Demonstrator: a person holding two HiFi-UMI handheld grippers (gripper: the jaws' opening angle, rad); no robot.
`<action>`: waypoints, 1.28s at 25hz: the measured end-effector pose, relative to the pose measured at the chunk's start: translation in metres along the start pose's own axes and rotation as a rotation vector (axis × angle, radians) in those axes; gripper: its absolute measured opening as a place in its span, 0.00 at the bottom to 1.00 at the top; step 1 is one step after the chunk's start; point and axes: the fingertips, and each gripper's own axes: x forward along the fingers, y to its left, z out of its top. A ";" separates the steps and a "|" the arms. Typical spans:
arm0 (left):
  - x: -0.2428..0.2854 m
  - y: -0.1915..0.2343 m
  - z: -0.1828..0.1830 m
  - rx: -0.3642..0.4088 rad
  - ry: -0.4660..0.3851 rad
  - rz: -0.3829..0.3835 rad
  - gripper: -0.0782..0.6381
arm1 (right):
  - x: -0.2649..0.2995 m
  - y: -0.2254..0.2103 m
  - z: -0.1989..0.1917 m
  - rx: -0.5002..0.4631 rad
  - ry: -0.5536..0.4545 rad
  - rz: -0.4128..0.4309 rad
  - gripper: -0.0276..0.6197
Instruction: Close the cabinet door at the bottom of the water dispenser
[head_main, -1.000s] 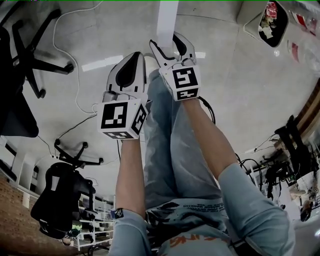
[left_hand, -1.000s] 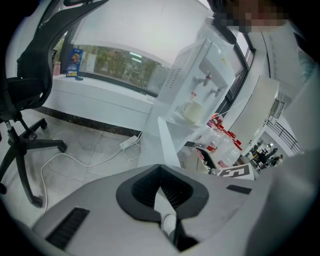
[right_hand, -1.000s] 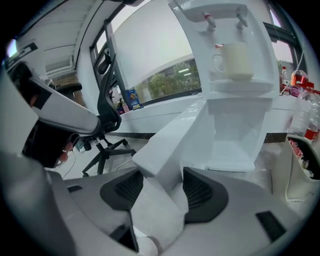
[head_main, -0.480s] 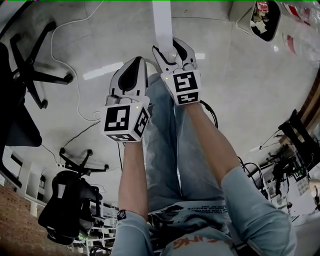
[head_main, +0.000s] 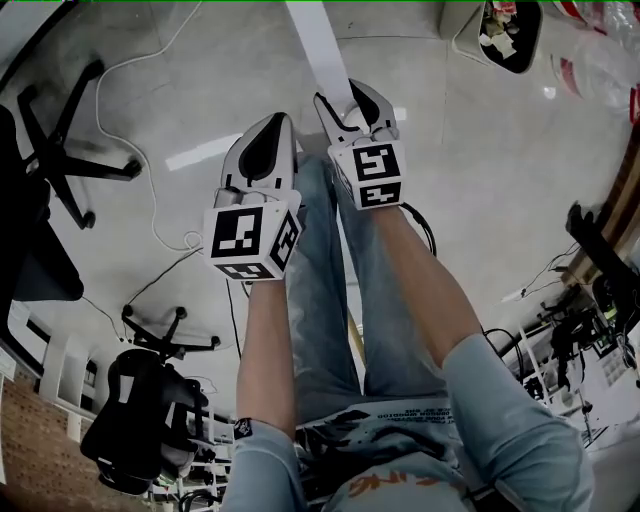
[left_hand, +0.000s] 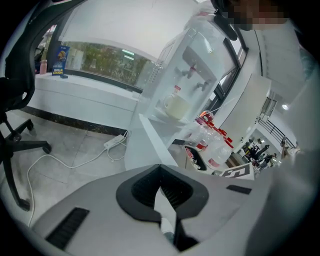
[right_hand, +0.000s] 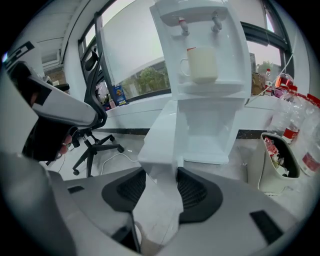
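Left tool (head_main: 272, 120) closed; right tool (head_main: 342, 95) jaws closing, occupied.

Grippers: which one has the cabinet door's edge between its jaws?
The right gripper: its jaws, just closing, hold the white cabinet door by its edge; the left gripper is shut, empty.

Pale tiled floor (head_main: 480, 180), white cable (left_hand: 75, 164) and power strip (left_hand: 114, 141), office chair base (head_main: 62, 162), waste bin (right_hand: 257, 170), water dispenser (right_hand: 205, 75)

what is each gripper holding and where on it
The right gripper, its jaws just closing, clamps the open cabinet door by its free edge, across both faces. The left gripper is shut and empty.
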 end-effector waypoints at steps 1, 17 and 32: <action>0.001 -0.004 0.002 0.002 -0.002 -0.001 0.14 | -0.002 -0.004 -0.001 0.003 0.002 0.000 0.37; 0.026 -0.045 0.016 -0.029 -0.046 0.015 0.14 | -0.023 -0.067 0.003 0.031 0.033 -0.029 0.36; 0.055 -0.068 0.026 -0.021 -0.038 0.003 0.14 | -0.026 -0.130 0.021 -0.021 0.022 -0.079 0.36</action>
